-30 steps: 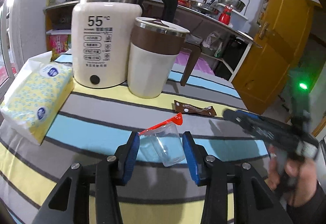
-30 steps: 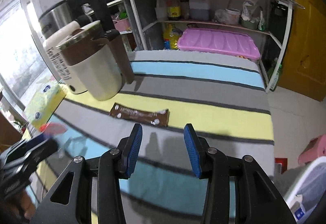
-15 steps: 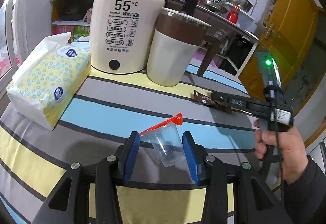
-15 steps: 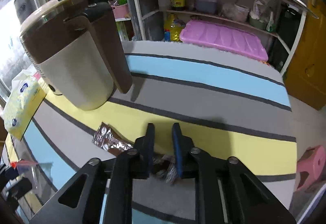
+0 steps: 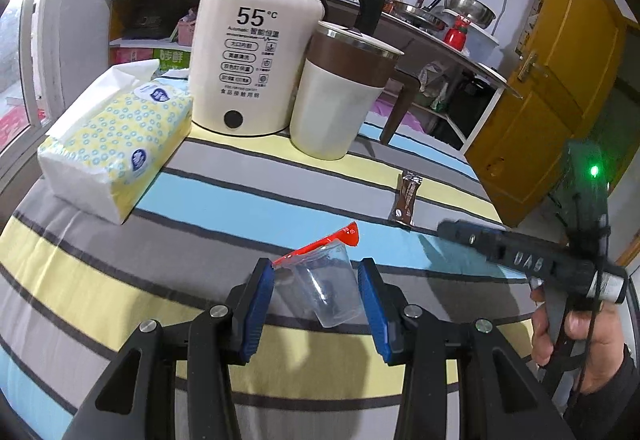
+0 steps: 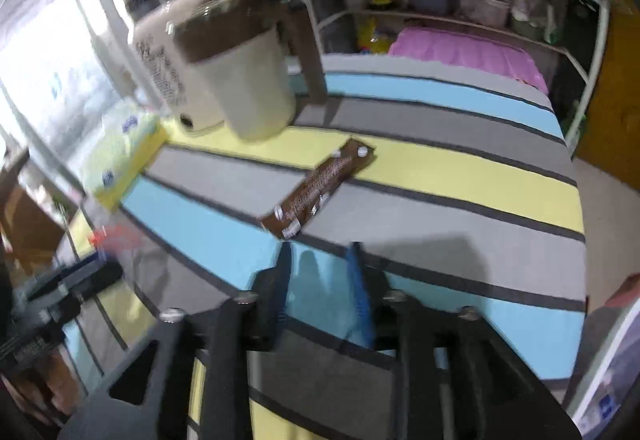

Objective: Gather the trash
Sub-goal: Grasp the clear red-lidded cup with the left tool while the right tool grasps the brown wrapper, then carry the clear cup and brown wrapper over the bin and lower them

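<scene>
A clear plastic cup (image 5: 320, 288) with a peeled red foil lid sits between the blue pads of my left gripper (image 5: 316, 268), which is shut on it just above the striped tablecloth (image 5: 240, 200). A brown snack wrapper (image 6: 320, 188) lies flat on the cloth, also in the left wrist view as the wrapper (image 5: 407, 198). My right gripper (image 6: 320, 260) hovers just short of the wrapper's near end, its jaws opening with nothing between them. The left wrist view shows this right gripper (image 5: 448, 230) from the side, held by a hand (image 5: 580, 344).
A white kettle (image 5: 256, 56), a brown-and-cream lidded mug (image 5: 340, 96) and a yellow tissue pack (image 5: 116, 132) stand at the table's far side. Behind are a metal shelf with a pink lid (image 6: 464, 52) and a yellow door (image 5: 552, 80). A white bin edge (image 6: 608, 380) shows low right.
Half a second ago the right gripper was shut on the wrapper's end; now it has let go and drawn back. The wrapper has turned on the cloth. The left gripper keeps the cup.
</scene>
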Motion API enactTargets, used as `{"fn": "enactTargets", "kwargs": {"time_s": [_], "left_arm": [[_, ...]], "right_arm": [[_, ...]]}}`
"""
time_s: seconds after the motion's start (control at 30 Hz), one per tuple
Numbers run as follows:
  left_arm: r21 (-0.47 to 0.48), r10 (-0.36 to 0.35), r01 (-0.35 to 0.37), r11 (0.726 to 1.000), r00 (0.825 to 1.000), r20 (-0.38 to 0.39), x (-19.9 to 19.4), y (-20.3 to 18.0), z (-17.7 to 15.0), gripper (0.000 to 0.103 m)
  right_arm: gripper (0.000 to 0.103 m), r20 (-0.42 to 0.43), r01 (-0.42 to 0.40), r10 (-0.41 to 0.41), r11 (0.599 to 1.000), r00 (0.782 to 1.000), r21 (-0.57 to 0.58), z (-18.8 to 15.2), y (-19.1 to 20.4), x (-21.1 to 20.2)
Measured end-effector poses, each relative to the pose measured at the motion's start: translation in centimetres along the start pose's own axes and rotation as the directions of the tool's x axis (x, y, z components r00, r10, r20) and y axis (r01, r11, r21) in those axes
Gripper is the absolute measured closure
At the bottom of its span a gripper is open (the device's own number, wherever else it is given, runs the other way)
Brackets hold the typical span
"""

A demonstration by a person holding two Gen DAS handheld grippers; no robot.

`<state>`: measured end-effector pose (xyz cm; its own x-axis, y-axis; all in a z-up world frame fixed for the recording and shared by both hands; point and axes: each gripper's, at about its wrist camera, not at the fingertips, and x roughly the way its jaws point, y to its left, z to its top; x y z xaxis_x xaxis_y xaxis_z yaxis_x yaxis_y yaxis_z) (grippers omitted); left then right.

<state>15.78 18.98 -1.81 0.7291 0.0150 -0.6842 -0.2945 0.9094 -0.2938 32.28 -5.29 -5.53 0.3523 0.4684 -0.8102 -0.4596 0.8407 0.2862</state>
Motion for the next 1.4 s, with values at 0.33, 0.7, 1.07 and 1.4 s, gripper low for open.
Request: {"fn": "enactTargets", "kwargs": {"time_s": [0.33, 0.7, 1.07, 1.4], "left_arm": [[-0.028, 0.005, -0.005, 1.000, 1.000, -0.006, 0.1, 1.6, -0.4, 0.059], [-0.026, -0.011, 0.011, 1.000, 1.000, -0.009, 0.1, 1.7, -0.5, 0.059], [0.041, -0.042, 0.043, 0.998, 0.999, -0.016, -1.1, -1.9, -2.0, 0.059], [0.125, -0.095, 0.098, 0.987, 0.995, -0.031, -2.5, -6.6, -4.7, 0.059]], "right_arm": [[0.062, 0.010, 0.046, -0.047, 0.996, 0.999, 0.080, 2.3, 2.7, 4.4], [0.081, 0.018, 0.118, -0.120, 0.991, 0.993, 0.064, 1.2, 1.8, 3.7], [0.083, 0.080, 0.054, -0.060, 0.995, 0.995, 0.080, -3.7, 1.4, -2.8], [0.083, 0.135, 0.064, -0.076, 0.994, 0.988, 0.090, -8.9, 1.0, -8.7]]}}
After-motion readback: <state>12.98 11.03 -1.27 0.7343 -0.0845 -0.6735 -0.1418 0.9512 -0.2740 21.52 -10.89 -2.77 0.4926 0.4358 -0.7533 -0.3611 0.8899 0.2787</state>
